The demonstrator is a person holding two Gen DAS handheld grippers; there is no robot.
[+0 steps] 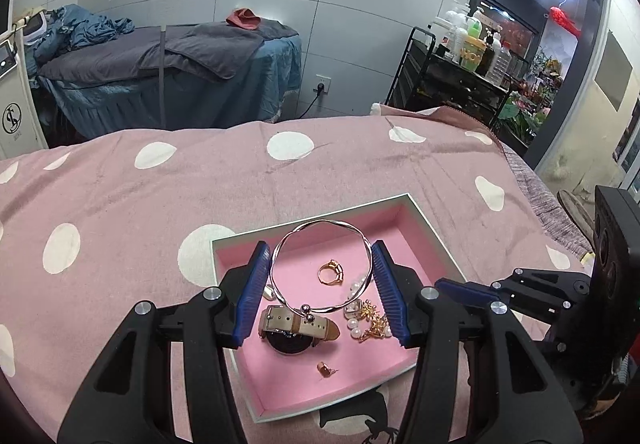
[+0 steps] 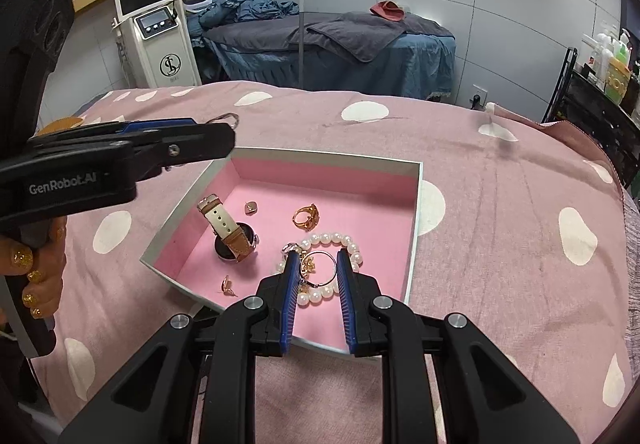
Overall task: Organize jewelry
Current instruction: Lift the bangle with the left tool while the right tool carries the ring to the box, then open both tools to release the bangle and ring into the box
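Note:
A shallow box with a white rim and pink lining [image 1: 288,376] [image 2: 320,164] lies on the dotted pink blanket. My left gripper [image 1: 320,256] [image 2: 216,132] is shut on a twisted silver bangle [image 1: 320,222], held above the box. My right gripper [image 2: 317,264] [image 1: 440,282] is shut on a small silver ring [image 2: 320,253], just over a pearl bracelet [image 2: 336,240]. In the box lie a brown-strapped watch [image 1: 296,328] [image 2: 230,232], a gold ring [image 1: 331,272] [image 2: 306,218], two small rose-gold earrings [image 2: 251,207] [image 2: 227,286] and gold bits beside the pearls [image 1: 372,324].
The pink blanket with white dots [image 1: 120,204] [image 2: 500,204] covers the whole work surface. A hand with glittery nails [image 2: 32,276] grips the left tool. Behind stand a blue massage bed [image 2: 340,44], a white machine [image 2: 160,36] and a black trolley of bottles [image 1: 460,56].

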